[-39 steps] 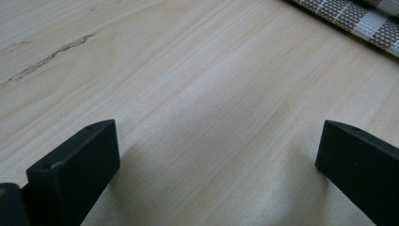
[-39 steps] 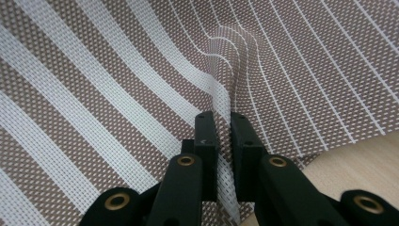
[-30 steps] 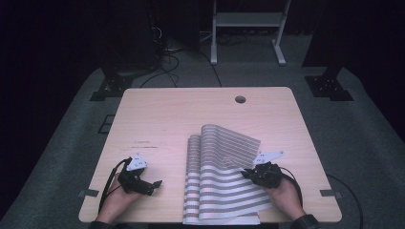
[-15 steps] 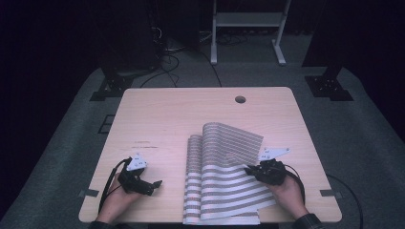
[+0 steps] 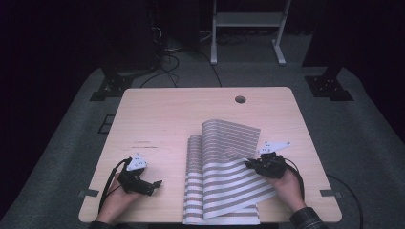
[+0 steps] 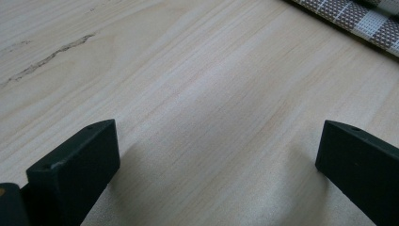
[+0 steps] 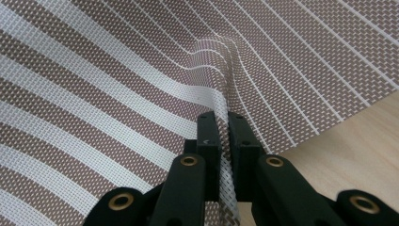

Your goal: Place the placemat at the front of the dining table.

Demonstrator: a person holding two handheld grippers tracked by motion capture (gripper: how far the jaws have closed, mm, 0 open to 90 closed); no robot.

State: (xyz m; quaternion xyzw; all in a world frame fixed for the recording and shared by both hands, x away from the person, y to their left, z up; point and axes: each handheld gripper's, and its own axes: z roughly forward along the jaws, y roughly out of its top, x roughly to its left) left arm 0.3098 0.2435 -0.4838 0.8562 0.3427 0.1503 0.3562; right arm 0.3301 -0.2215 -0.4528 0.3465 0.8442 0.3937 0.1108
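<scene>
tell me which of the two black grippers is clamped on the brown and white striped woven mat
The right gripper: its jaws are shut on a pinched fold of the brown and white striped woven mat. The left gripper has its jaws wide apart over the bare light wooden table.

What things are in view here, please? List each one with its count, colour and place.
mat: one, brown and white stripes, near middle of the table, right edge lifted and folded over
table: one, pale wood, centre, round hole near its far edge
stand: one, white, on the floor behind the table
left gripper: one, black, near left of the table, jaws open over bare wood
right gripper: one, black, near right, jaws shut on the mat's edge
hands: two, left hand, right hand
</scene>
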